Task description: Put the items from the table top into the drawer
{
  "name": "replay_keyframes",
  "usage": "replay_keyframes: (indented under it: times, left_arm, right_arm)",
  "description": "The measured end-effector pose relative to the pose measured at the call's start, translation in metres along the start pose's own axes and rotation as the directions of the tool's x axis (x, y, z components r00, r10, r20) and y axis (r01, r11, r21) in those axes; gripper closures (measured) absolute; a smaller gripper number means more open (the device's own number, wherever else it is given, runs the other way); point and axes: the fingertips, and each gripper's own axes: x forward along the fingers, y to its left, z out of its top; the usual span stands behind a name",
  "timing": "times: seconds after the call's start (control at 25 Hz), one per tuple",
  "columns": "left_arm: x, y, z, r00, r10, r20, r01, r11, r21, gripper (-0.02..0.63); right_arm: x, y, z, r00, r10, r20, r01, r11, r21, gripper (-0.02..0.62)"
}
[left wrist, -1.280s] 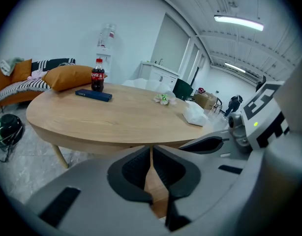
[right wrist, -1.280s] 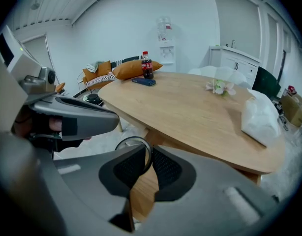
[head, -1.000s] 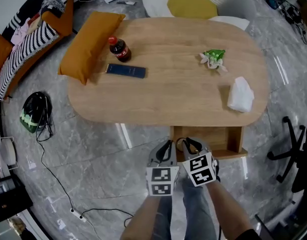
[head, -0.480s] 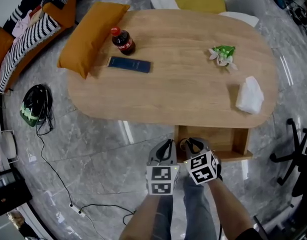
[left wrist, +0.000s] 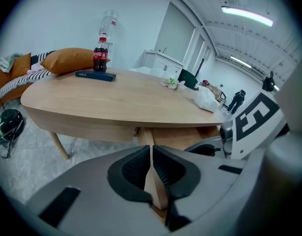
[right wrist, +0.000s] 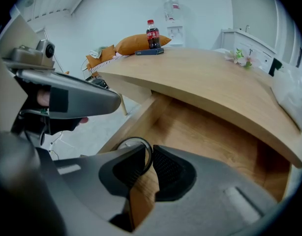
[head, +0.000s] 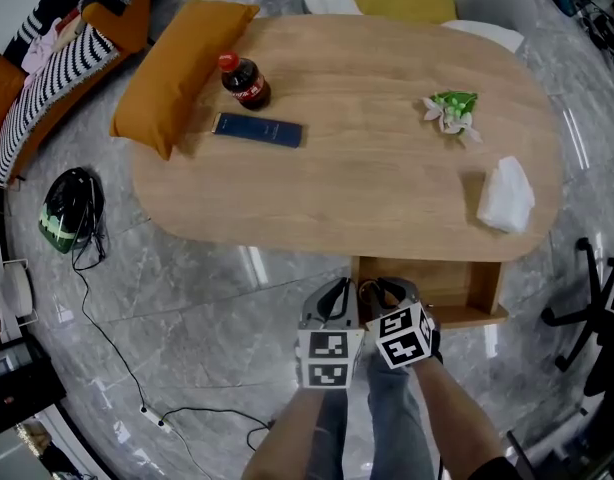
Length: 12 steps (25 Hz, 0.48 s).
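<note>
On the oval wooden table stand a cola bottle and a dark blue flat box at the left. A green-and-white flower sprig and a white crumpled bag lie at the right. Under the table's near edge the wooden drawer stands pulled out, and what shows of its inside holds nothing. My right gripper is shut on the drawer's dark ring handle at the front left corner. My left gripper hangs beside it, shut with nothing in it.
An orange cushion overlaps the table's left end, with a striped sofa beyond. A green-and-black helmet and a cable lie on the grey floor at the left. A black office chair stands at the right.
Both grippers have sunk slightly at the drawer front. The items on the table have not moved.
</note>
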Motion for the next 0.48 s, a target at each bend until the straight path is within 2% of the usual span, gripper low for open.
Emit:
replay_keyframes:
  times: [0.48]
  left_arm:
    - [0.009, 0.004, -0.014, 0.999, -0.01, -0.053, 0.009, 1.0, -0.018, 0.588]
  right_arm:
    - [0.017, -0.002, -0.017, 0.996, -0.019, -0.091, 0.018, 1.0, -0.006, 0.543]
